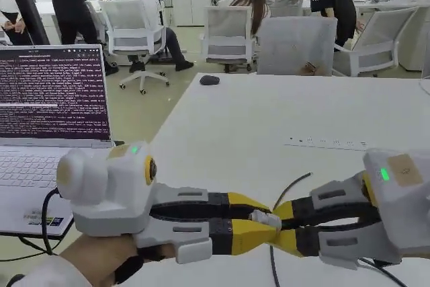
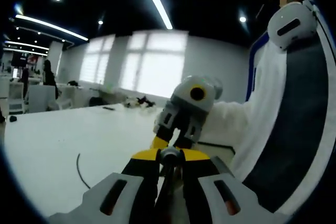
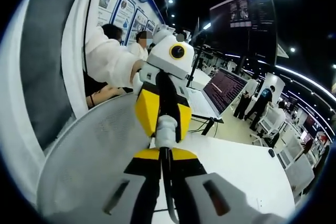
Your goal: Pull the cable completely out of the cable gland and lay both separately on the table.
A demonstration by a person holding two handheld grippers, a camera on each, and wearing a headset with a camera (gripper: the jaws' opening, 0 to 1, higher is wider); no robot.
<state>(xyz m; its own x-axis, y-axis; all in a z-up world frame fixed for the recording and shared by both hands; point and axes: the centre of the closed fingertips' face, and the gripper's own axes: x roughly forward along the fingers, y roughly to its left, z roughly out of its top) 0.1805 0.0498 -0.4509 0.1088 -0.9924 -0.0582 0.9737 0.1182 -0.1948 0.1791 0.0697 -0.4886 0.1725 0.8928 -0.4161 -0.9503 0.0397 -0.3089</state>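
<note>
over the white table (image 1: 255, 119), the left gripper (image 1: 259, 221) and right gripper (image 1: 283, 225) meet tip to tip. the left gripper's jaws are clamped on the pale cable gland (image 1: 267, 218). the right gripper's jaws are closed on the black cable (image 1: 293, 185) just beside the gland, at its 3 o'clock side. in the head view the gland's long axis runs 9 to 3 o'clock, in line with both grippers. loose cable trails toward 1 and 6 o'clock. the cable is not yet out; a straight pull apart along that axis looks likeliest to free it.
</note>
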